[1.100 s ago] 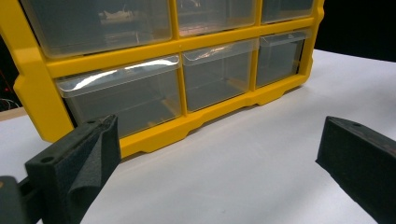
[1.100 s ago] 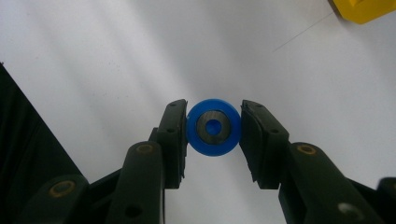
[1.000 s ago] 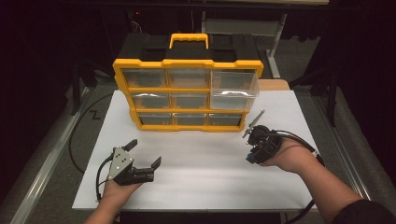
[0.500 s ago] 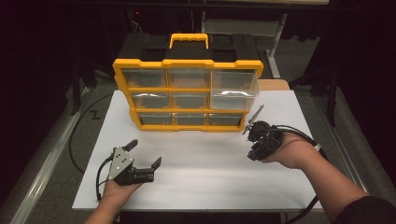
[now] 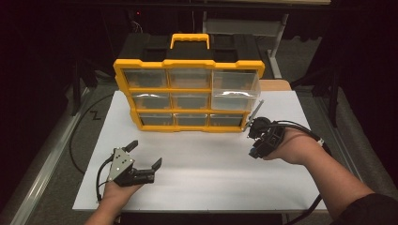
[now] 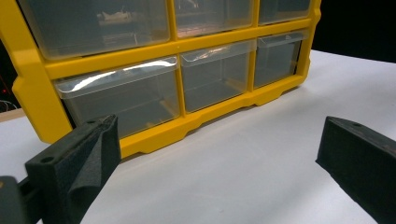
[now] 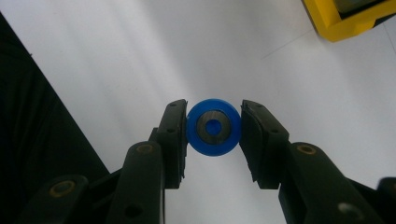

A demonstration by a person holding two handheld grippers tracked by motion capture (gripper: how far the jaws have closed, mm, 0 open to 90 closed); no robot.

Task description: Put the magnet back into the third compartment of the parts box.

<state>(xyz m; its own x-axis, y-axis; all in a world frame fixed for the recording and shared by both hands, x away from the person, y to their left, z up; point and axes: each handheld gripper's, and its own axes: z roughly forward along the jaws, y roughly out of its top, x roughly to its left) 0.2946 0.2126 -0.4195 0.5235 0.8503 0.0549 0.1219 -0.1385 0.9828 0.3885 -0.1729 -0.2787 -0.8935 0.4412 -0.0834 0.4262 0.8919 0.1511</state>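
Right gripper view showed the right gripper [image 7: 214, 127] pinching a small blue wheel [image 7: 214, 127] between its jaws, above the white table [image 7: 116, 56], with a corner of the yellow drawer cabinet [image 7: 348, 18] at the far right. In the high view that gripper [image 5: 257, 129] sat just beside the cabinet's [image 5: 187, 63] near right corner. The left gripper [image 5: 143, 154] rested near the table's near left edge, jaws spread wide and empty.

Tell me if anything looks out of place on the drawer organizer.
One thing: the upper right drawer of the yellow organizer sticks out past the other fronts. The right gripper holds a blue wheel.
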